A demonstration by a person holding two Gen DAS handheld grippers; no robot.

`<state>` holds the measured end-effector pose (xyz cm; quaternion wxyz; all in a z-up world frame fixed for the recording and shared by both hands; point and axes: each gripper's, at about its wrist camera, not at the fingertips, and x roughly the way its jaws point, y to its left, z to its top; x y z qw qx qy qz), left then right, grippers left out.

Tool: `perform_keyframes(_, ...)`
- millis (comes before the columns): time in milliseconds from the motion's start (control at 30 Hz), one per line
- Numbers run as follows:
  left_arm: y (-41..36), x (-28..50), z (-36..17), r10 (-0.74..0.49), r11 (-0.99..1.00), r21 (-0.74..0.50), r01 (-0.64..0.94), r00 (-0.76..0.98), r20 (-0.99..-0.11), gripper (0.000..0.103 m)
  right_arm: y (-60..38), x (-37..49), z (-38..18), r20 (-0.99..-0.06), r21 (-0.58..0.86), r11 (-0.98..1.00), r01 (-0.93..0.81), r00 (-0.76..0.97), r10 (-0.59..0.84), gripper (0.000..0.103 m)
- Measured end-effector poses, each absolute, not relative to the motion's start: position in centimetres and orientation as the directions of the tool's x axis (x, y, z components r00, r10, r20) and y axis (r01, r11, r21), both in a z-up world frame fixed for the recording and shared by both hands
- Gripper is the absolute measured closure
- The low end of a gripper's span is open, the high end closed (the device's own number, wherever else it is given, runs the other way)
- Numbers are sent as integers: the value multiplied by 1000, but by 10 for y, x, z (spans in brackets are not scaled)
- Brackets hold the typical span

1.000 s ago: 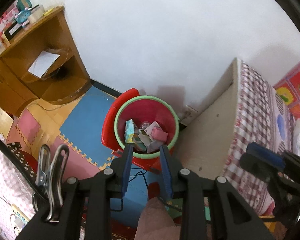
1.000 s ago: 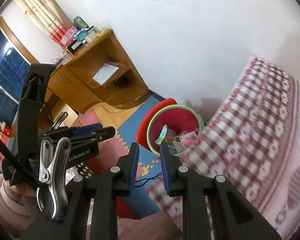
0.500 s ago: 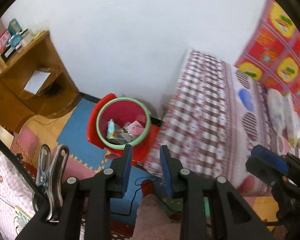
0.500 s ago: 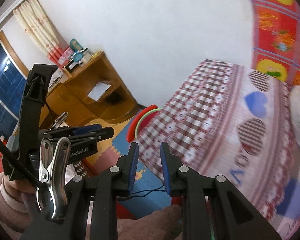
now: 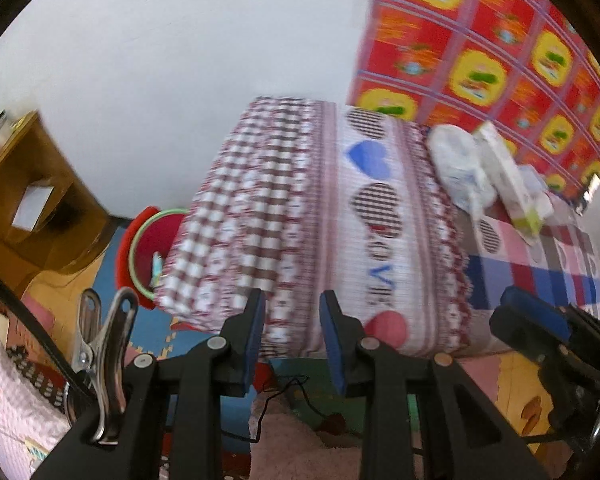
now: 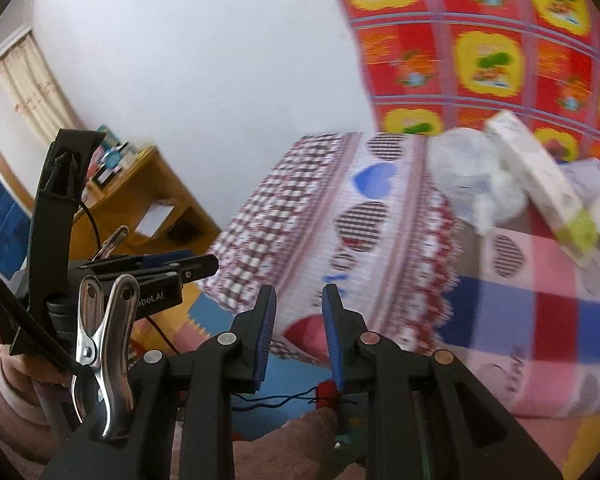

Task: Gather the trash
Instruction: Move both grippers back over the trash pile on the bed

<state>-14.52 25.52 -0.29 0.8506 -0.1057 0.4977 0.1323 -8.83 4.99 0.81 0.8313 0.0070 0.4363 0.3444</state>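
A heap of trash lies on the bed against the red patterned hanging: a crumpled white plastic bag [image 5: 458, 168] [image 6: 472, 172] and a long white box with a green end [image 5: 508, 176] [image 6: 548, 192]. The red trash bin with a green rim [image 5: 148, 248] stands on the floor left of the bed, half hidden by the bed corner. My left gripper [image 5: 291, 320] is open and empty, in front of the bed's near edge. My right gripper [image 6: 299, 316] is open and empty, also short of the bed. The left gripper shows in the right wrist view [image 6: 172, 266].
The bed [image 5: 300, 216] with a checked and heart-print cover fills the middle. A wooden desk with shelves [image 5: 24, 200] [image 6: 140, 208] stands at the left wall. Foam floor mats [image 5: 112, 264] and a thin black cable [image 6: 284, 396] lie below the grippers.
Both views have swung right and up from the bin to the bed. The bin has slid to the left edge and the trash heap on the bed has come into view. Both grippers stay open.
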Motion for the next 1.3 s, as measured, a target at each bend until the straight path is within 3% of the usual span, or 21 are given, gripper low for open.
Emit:
perform_keyframes(900,94,1,3,-115,993,-108,41,491,-863,74,-120,-1,-9,-757,307,937,-169,553,348,77)
perform_keyframes(1300,28,68,-2,-163,984,-106,146,462,-872,74,-179,72,-15,-751,356,926,-130,550,366,71)
